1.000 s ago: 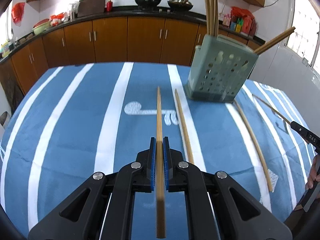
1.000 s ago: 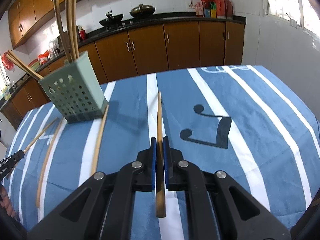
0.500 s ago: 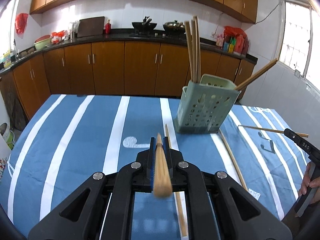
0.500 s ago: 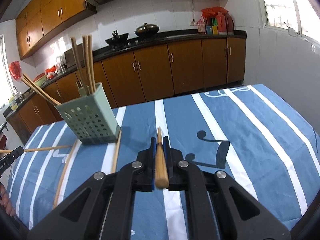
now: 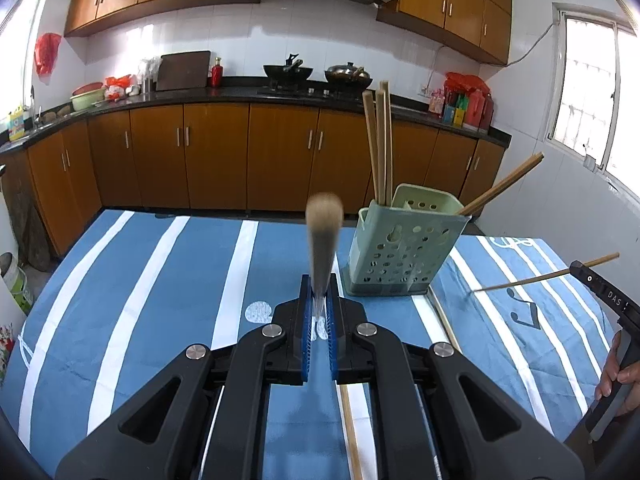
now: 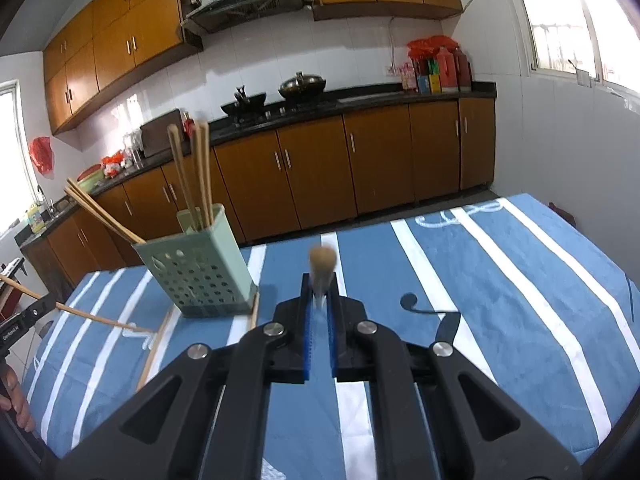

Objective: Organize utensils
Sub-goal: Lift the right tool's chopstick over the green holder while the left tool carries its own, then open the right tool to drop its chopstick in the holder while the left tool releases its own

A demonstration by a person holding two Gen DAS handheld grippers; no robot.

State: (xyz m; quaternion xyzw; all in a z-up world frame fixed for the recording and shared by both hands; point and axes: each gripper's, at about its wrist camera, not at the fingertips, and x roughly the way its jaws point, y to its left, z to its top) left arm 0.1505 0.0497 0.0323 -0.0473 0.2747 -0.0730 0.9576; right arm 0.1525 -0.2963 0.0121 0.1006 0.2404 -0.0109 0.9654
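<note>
As claws (image 5: 319,304) (image 6: 319,300) rose, chopsticks (image 5: 323,232) (image 6: 321,264) left table (image 5: 160,280).

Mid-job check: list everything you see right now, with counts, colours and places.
Utensil holder: one, pale green, perforated, upright on the tablecloth.
Chopsticks in holder: five, wooden; three upright, two leaning out.
Loose chopsticks: two, wooden, flat on the cloth near the holder.
Held chopsticks: two, wooden, one per tongs, lifted off the cloth.
Tablecloth: one, blue with white stripes.
Woks: two, dark, on the stove behind.
Left tongs: black, blue pads, shut on a chopstick.
Right tongs: same, shut on a chopstick.
</note>
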